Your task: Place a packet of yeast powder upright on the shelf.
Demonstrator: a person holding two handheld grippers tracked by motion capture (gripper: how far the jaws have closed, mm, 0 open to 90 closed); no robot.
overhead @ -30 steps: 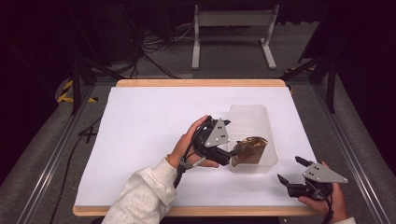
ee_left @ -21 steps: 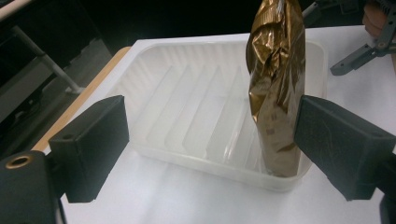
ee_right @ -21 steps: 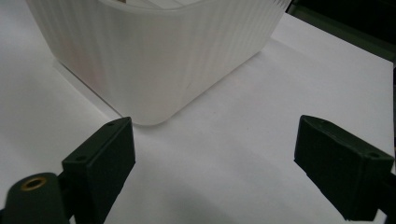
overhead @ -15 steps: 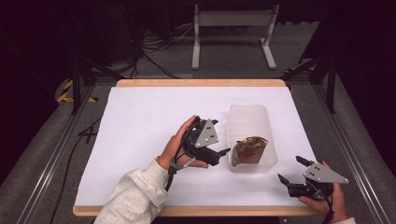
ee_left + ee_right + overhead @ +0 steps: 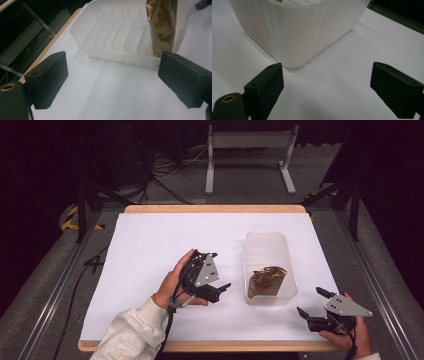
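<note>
Left tool (image 5: 224,290): hovering just left of the bin, its black blocky jaws standing wide apart and gripping nothing; a grey three-cornered plate is riding on top.
Right tool (image 5: 309,303): resting low near the desk's near right corner, jaws spread wide and holding nothing, pointing toward the bin's near end.
Bin (image 5: 269,245): a translucent white plastic tub, oblong with rounded corners and ribbed walls, sitting on the right half of the desk; in the left gripper view (image 5: 117,32) its ribs are showing as broad ridges.
Pouch (image 5: 267,281): a glossy, crinkled, brown-gold foil bag standing inside the bin at its near end, leaning on the wall; in the left gripper view (image 5: 162,22) it is shining metallic.
Desk (image 5: 150,245): a flat top covered with a smooth white sheet, with a pale wooden edge showing around it.
Sleeve (image 5: 132,332): a soft, pale grey knit, covering the left forearm.
</note>
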